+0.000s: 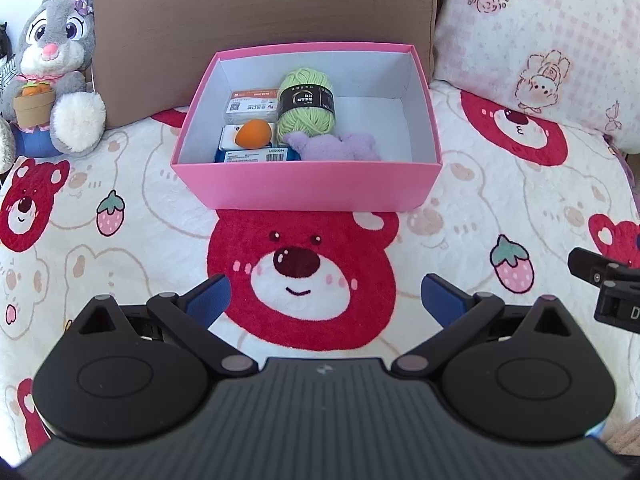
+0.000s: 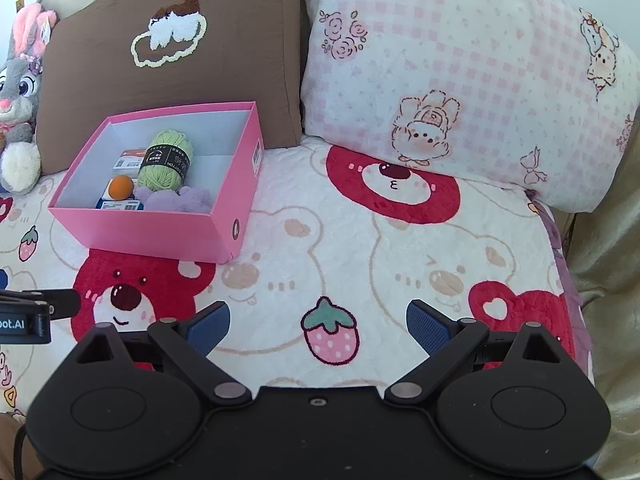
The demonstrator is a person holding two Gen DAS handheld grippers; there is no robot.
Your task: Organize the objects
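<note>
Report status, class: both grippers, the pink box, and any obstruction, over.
Left gripper open, empty; right gripper open, empty. Pink box on blanket, holding green yarn, orange ball, purple plush. Nothing blocking approach.

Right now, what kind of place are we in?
Probably a bed or sofa in a home: a plush bear-print blanket, a brown cushion and pink pillow propped behind, and a bunny plush toy beside them.

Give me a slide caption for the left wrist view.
Open left gripper faces a pink box holding green yarn and an orange ball.
</note>
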